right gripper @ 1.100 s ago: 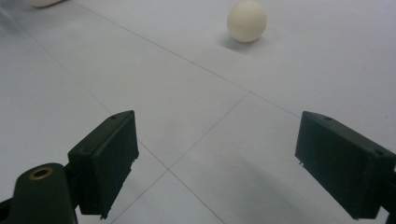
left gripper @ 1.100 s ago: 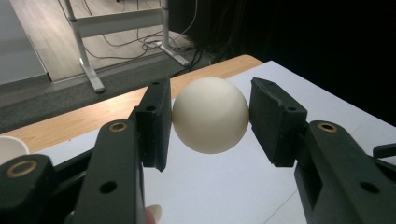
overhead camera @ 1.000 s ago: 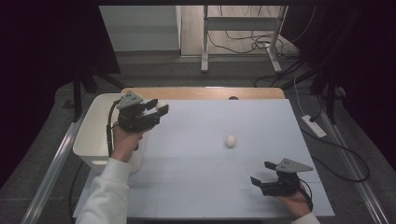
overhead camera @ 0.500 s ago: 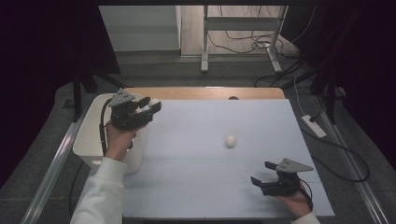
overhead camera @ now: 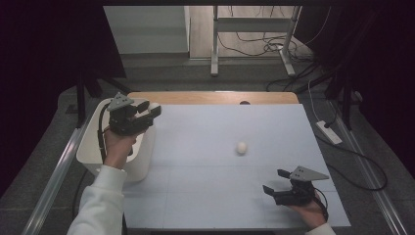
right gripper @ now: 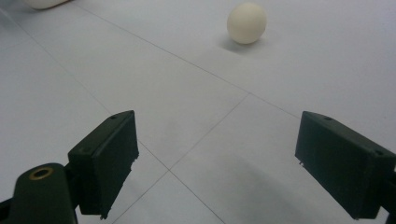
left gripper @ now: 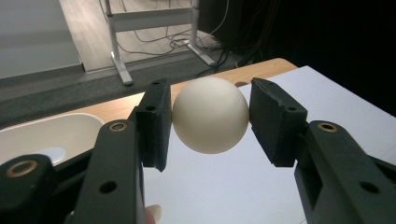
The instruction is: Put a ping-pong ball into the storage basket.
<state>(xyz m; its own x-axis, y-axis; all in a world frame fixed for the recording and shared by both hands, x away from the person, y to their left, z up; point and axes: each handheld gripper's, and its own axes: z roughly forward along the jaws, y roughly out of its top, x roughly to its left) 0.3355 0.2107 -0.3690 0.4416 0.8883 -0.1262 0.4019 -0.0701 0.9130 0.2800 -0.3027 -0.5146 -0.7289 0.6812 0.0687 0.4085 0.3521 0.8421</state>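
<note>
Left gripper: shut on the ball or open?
Shut on the ball: both pads of the left gripper press its sides, holding it off the table.

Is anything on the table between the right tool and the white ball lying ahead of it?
Nothing visible. The right tool stands open over bare table, and the white ball lies ahead with clear surface between them. The left tool holds another ball near the white bin.

Layout on the counter

A bin (overhead camera: pixel 98 147) stands at the counter's (overhead camera: pixel 205 196) left edge; one ball (overhead camera: pixel 242 147) lies right of centre, another ball (left gripper: pixel 210 114) sits between the left gripper's (overhead camera: pixel 147 111) jaws above the bin.
</note>
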